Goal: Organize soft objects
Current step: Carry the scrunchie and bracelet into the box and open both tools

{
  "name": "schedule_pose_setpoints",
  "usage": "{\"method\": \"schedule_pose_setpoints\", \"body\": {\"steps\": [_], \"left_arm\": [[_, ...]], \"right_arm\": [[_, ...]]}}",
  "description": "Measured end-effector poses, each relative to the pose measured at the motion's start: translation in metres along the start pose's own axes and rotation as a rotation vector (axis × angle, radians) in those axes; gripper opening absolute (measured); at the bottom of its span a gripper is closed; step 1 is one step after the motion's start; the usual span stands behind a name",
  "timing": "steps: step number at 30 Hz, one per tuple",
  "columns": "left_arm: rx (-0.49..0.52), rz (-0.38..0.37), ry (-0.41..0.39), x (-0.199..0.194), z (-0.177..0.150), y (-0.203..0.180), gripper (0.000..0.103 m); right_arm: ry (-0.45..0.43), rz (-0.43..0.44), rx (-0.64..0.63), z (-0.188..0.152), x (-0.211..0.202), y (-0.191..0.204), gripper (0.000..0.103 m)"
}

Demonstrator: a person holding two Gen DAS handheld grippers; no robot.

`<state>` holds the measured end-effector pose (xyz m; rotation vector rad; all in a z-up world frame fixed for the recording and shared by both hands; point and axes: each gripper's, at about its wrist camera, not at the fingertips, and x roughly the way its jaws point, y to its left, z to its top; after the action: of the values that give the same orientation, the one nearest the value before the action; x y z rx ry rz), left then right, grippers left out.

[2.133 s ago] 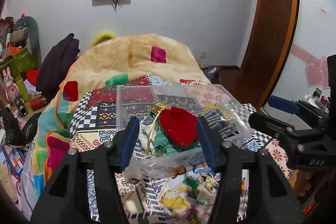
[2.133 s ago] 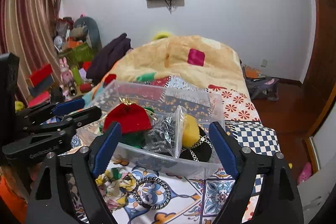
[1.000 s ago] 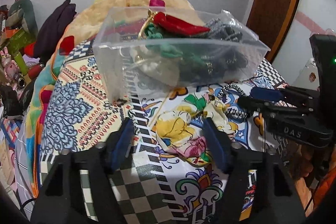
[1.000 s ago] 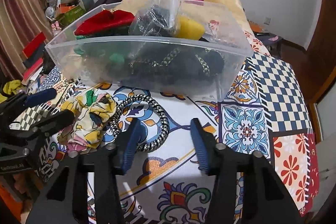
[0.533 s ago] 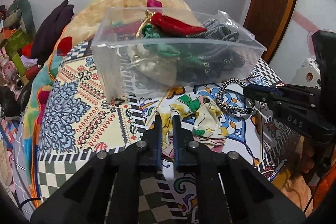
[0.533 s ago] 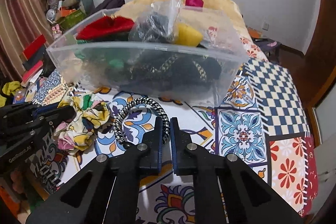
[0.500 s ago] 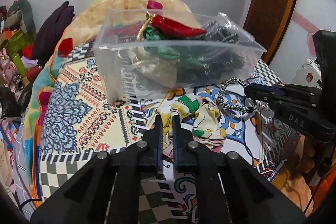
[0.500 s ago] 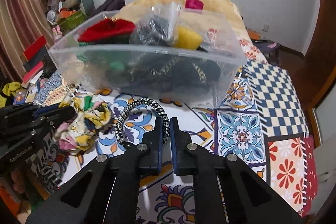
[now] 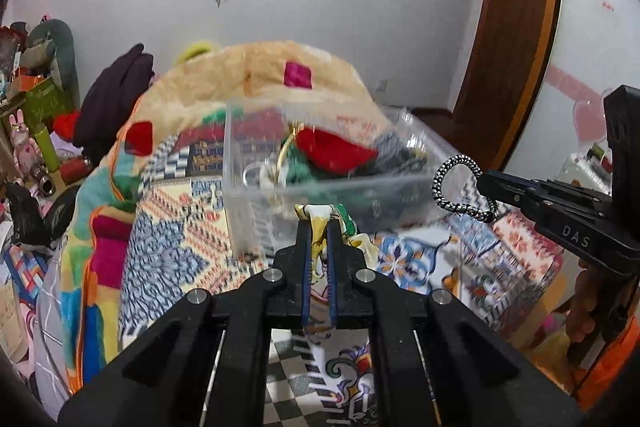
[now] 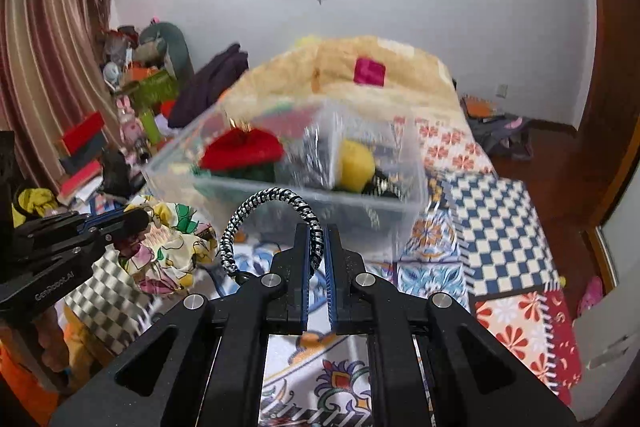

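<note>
My left gripper (image 9: 318, 223) is shut on a yellow floral scrunchie (image 9: 320, 213), lifted above the bed; the scrunchie also shows in the right wrist view (image 10: 168, 247). My right gripper (image 10: 316, 231) is shut on a black-and-white braided hair band (image 10: 272, 201), also lifted; the band also shows in the left wrist view (image 9: 452, 183). Just beyond both stands a clear plastic bin (image 9: 256, 195) (image 10: 408, 203) holding a red pouch (image 9: 332, 151), green cloth, a yellow ball (image 10: 356, 159) and dark items.
The bin rests on a patterned bedspread (image 10: 500, 219). A beige blanket heap (image 9: 260, 79) lies behind it. Cluttered toys and boxes (image 10: 132, 87) stand at the left, a curtain (image 10: 44, 47) beyond. A wooden door (image 9: 516, 27) is at the right.
Both grippers closed on their items on the bedspread, then lifted them up toward the bin; the views now tilt upward.
</note>
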<state>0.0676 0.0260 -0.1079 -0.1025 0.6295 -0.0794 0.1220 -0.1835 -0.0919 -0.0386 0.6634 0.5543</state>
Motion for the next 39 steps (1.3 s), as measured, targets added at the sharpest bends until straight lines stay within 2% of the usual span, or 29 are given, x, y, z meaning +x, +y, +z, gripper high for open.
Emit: {"method": "schedule_pose_setpoints", "body": {"steps": [8, 13, 19, 26, 31, 33, 35, 36, 39], "left_arm": [[-0.003, -0.036, -0.1, -0.009, 0.041, -0.005, 0.006], [-0.001, -0.048, -0.111, 0.005, 0.064, -0.009, 0.006], [-0.01, -0.042, -0.077, 0.036, 0.076, -0.009, 0.006], [-0.05, -0.013, 0.031, 0.08, 0.064, 0.004, 0.006], [-0.052, -0.007, 0.069, 0.087, 0.055, 0.008, 0.007], [-0.046, -0.008, 0.071, 0.085, 0.054, 0.007, 0.013], [-0.046, -0.009, 0.071, 0.082, 0.053, 0.008, 0.021], [-0.048, -0.008, 0.068, 0.079, 0.052, 0.008, 0.027], [-0.048, 0.003, 0.057, 0.072, 0.053, 0.01, 0.036]], "right_arm": [[-0.085, -0.017, -0.004, 0.033, -0.007, 0.005, 0.006], [-0.108, -0.02, 0.0, 0.047, 0.001, 0.005, 0.006], [-0.09, -0.024, 0.003, 0.056, 0.022, 0.007, 0.006], [-0.024, -0.042, -0.01, 0.05, 0.05, 0.01, 0.006], [0.025, -0.043, -0.006, 0.044, 0.061, 0.007, 0.007], [0.045, -0.043, 0.0, 0.044, 0.062, 0.005, 0.007], [0.056, -0.037, 0.005, 0.043, 0.062, 0.002, 0.011], [0.06, -0.035, 0.007, 0.043, 0.061, 0.001, 0.017], [0.041, -0.041, 0.008, 0.043, 0.053, 0.001, 0.035]]}}
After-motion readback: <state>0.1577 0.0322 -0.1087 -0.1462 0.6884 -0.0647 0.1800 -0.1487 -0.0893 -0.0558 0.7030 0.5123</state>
